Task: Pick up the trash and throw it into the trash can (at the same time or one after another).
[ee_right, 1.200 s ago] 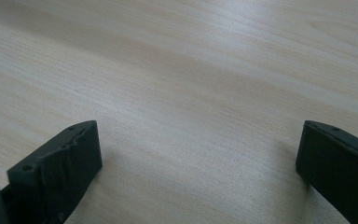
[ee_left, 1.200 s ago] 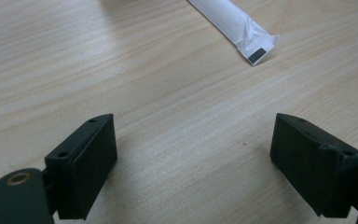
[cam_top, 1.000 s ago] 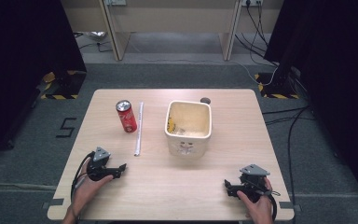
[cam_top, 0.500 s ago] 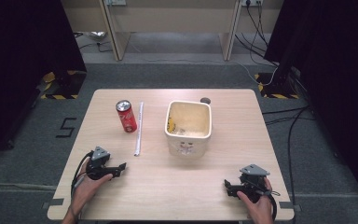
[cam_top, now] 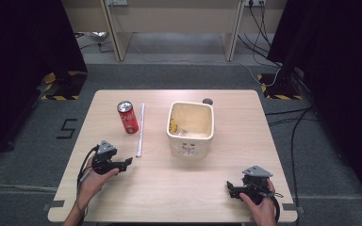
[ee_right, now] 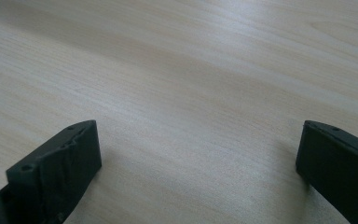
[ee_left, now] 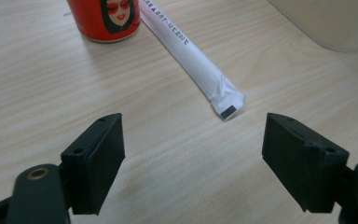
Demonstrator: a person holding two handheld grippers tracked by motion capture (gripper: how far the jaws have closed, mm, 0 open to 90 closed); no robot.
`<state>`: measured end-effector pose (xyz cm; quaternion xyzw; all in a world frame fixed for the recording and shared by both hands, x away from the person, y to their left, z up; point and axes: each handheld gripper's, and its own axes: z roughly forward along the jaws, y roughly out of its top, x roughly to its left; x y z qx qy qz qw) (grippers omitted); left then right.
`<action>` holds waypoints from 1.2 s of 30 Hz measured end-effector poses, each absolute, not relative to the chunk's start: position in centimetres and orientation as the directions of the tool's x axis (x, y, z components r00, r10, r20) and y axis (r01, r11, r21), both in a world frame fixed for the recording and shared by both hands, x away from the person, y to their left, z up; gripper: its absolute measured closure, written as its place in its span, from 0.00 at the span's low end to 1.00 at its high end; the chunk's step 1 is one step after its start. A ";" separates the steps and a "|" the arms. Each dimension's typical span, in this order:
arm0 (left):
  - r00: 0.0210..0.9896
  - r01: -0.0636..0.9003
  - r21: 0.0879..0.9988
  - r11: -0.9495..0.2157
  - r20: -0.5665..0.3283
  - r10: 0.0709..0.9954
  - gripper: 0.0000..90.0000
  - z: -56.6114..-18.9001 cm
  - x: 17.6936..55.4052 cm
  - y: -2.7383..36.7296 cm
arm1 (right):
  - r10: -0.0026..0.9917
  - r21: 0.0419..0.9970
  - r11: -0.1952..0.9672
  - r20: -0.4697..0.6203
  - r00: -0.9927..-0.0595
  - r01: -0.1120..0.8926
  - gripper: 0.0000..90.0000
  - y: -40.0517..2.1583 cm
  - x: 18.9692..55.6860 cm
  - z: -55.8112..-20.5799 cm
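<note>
A red soda can (cam_top: 127,117) stands upright at the table's left middle, its base also visible as the can (ee_left: 104,19) at the top of the left gripper view. A long white wrapped straw (cam_top: 141,129) lies beside it; the straw's near end (ee_left: 214,84) points toward my left gripper (ee_left: 193,154), which is open and empty just short of it. In the high view the left gripper (cam_top: 126,162) rests low at the table's left front. A cream square tub (cam_top: 191,127) sits mid-table. My right gripper (cam_top: 229,187) is open over bare wood at the right front, seen close as the gripper (ee_right: 198,172).
The wooden table (cam_top: 179,188) has a small dark round object (cam_top: 208,101) behind the tub. Cables trail on the grey floor at the right. Desk legs and yellow-black taped bases stand beyond the far edge.
</note>
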<state>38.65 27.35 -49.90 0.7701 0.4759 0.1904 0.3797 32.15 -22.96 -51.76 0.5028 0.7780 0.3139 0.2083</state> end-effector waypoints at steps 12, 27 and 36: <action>0.484 0.602 0.754 -0.264 -0.081 0.871 0.32 -49.6 41.5 25.5 | 0.913 0.698 0.297 -0.009 -0.408 0.652 0.00 -23.0 32.2 -51.8; 0.517 0.589 0.740 -0.325 -0.037 0.855 0.52 -50.1 44.5 23.3 | 0.911 0.698 0.301 -0.009 -0.411 0.650 0.00 -23.0 32.2 -51.8; 0.475 0.604 0.722 -0.338 0.014 0.880 0.53 -50.4 45.9 22.9 | 0.907 0.699 0.308 -0.012 -0.421 0.645 0.00 -22.9 32.1 -51.8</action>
